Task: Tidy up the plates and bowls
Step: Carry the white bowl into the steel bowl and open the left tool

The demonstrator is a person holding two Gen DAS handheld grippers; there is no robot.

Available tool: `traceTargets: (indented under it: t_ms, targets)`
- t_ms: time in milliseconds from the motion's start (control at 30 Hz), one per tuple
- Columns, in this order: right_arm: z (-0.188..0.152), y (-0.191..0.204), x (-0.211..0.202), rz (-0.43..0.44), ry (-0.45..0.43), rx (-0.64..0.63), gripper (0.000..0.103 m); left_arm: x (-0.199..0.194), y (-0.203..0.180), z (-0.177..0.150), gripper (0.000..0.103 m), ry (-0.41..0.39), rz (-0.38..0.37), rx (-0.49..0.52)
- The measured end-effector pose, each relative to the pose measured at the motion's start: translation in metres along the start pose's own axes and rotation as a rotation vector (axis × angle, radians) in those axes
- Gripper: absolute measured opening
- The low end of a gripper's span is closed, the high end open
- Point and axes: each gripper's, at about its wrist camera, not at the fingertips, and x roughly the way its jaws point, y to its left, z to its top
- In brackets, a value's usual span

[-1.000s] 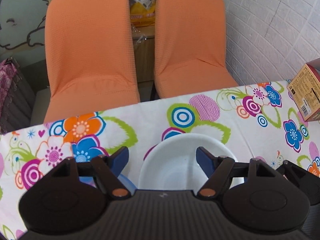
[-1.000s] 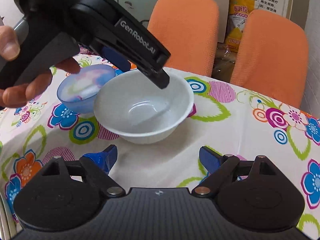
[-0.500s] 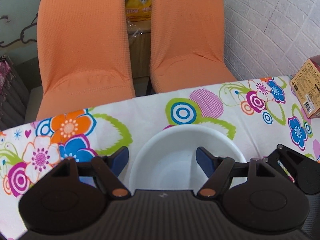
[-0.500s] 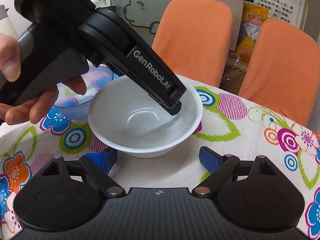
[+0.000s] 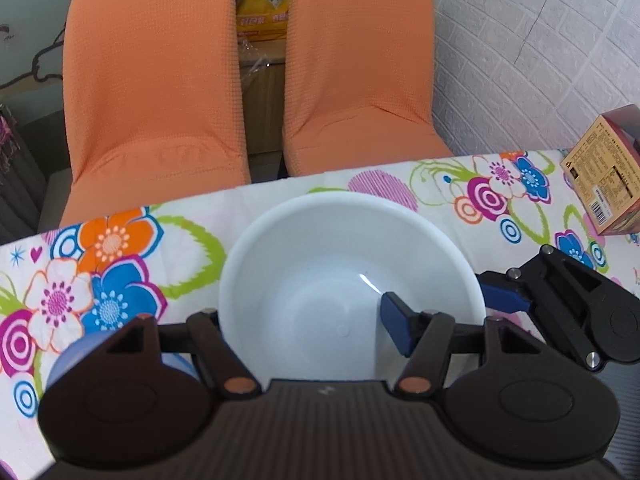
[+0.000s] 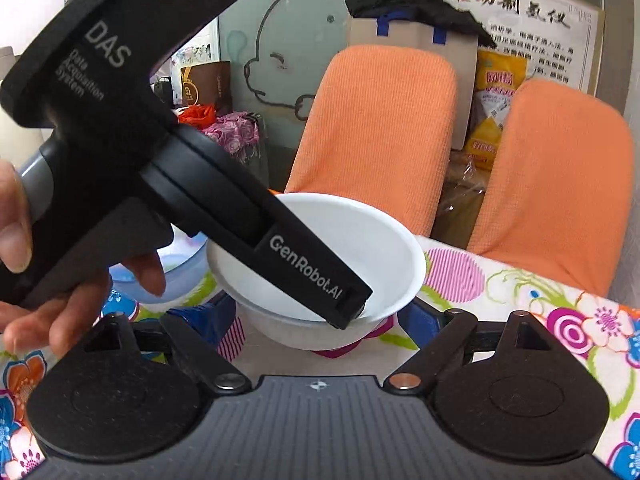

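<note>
A white bowl [image 5: 348,264] stands on the flowered tablecloth [image 5: 120,264]. My left gripper [image 5: 304,320] straddles its left wall with the jaws closing. The right pad [image 5: 394,328] hangs inside the bowl, clear of the wall, and the left finger [image 5: 204,324] is outside the rim. In the right wrist view the white bowl [image 6: 372,248] sits between the fingers of my right gripper [image 6: 312,320], whose jaws are also closing; I see no firm press. A pale blue bowl [image 6: 176,276] stands just left of the white one.
Two orange chairs [image 5: 160,92] [image 5: 360,80] stand beyond the table's far edge. A printed carton [image 5: 600,184] sits at the right by the white brick wall [image 5: 540,40]. A person's hand [image 6: 80,300] holds the left gripper's handle.
The left gripper's jaws have narrowed, and its right finger now hangs inside the white bowl. The right gripper has come up to the bowl, with a finger on each side.
</note>
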Motion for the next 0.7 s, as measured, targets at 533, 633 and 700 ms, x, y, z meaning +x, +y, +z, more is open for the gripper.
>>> traceTargets:
  t_ms: [533, 633, 700]
  targets:
    - [-0.03, 0.052, -0.161, -0.098, -0.075, -0.11, 0.075, -0.134, -0.115, -0.108, 0.064, -0.098, -0.111, 0.07]
    - [-0.053, 0.073, -0.195, -0.106, -0.057, -0.079, 0.075, -0.145, -0.14, -0.15, 0.065, -0.087, -0.119, 0.103]
    - [-0.071, 0.087, -0.213, -0.113, -0.043, -0.059, 0.076, -0.148, -0.155, -0.177, 0.066, -0.083, -0.119, 0.128]
